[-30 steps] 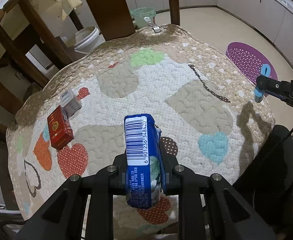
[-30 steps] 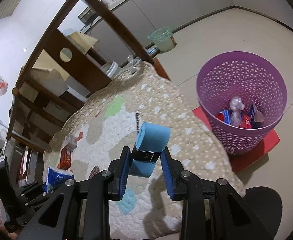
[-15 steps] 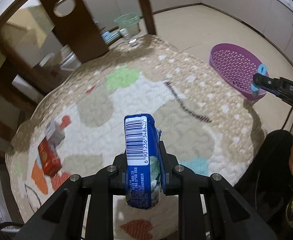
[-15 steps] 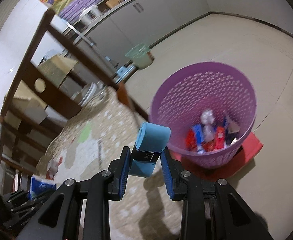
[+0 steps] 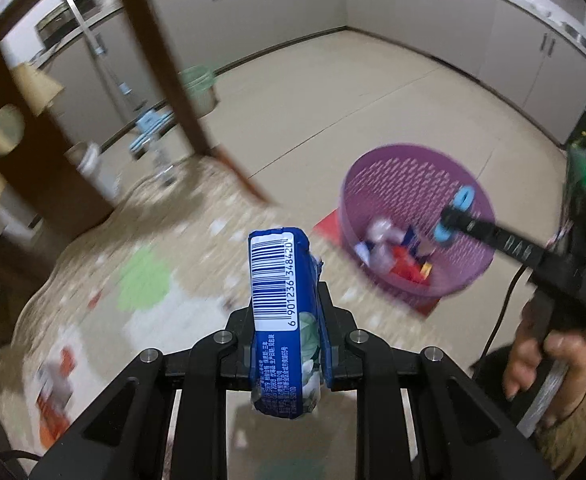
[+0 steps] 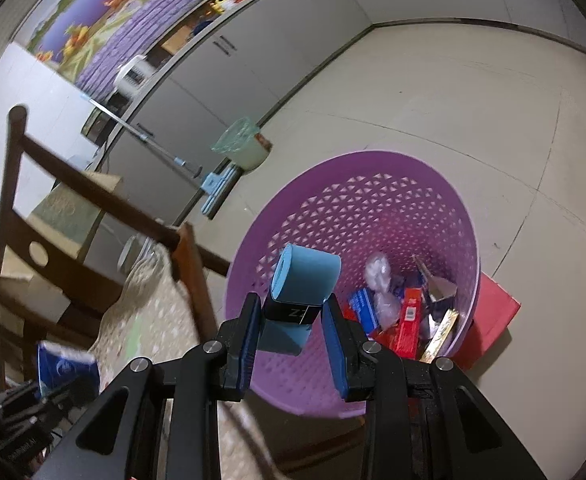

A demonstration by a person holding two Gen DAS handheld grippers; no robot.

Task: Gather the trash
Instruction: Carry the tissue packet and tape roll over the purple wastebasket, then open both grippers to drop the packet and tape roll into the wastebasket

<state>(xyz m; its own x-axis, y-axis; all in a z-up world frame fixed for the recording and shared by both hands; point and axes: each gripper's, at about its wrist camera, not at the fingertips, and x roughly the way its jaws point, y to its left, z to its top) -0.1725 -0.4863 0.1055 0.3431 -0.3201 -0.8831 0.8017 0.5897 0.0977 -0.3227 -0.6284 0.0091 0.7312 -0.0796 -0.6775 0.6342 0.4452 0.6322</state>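
My left gripper (image 5: 287, 354) is shut on a blue tissue pack (image 5: 279, 296) with a barcode, held upright over the quilted table (image 5: 165, 280). My right gripper (image 6: 295, 334) is shut on a light blue tape roll (image 6: 303, 276) with a black band, hanging above the near rim of the purple basket (image 6: 373, 200). The basket (image 5: 401, 184) stands on the floor on a red mat and holds several wrappers and boxes. In the left wrist view the right gripper (image 5: 453, 216) reaches over the basket, carried by a hand (image 5: 549, 356). The tissue pack (image 6: 67, 368) shows at the lower left of the right wrist view.
A dark wooden chair (image 6: 93, 216) stands behind the table. A red box (image 5: 53, 396) lies blurred on the quilt's left. A green bucket (image 6: 241, 144) and a blue mop head sit on the floor by grey cabinets (image 5: 413, 8). Open tiled floor (image 6: 493, 100) surrounds the basket.
Both grippers swung right, away from the table's middle toward the basket. The right one dropped to just above the basket's rim. Both grips are unchanged.
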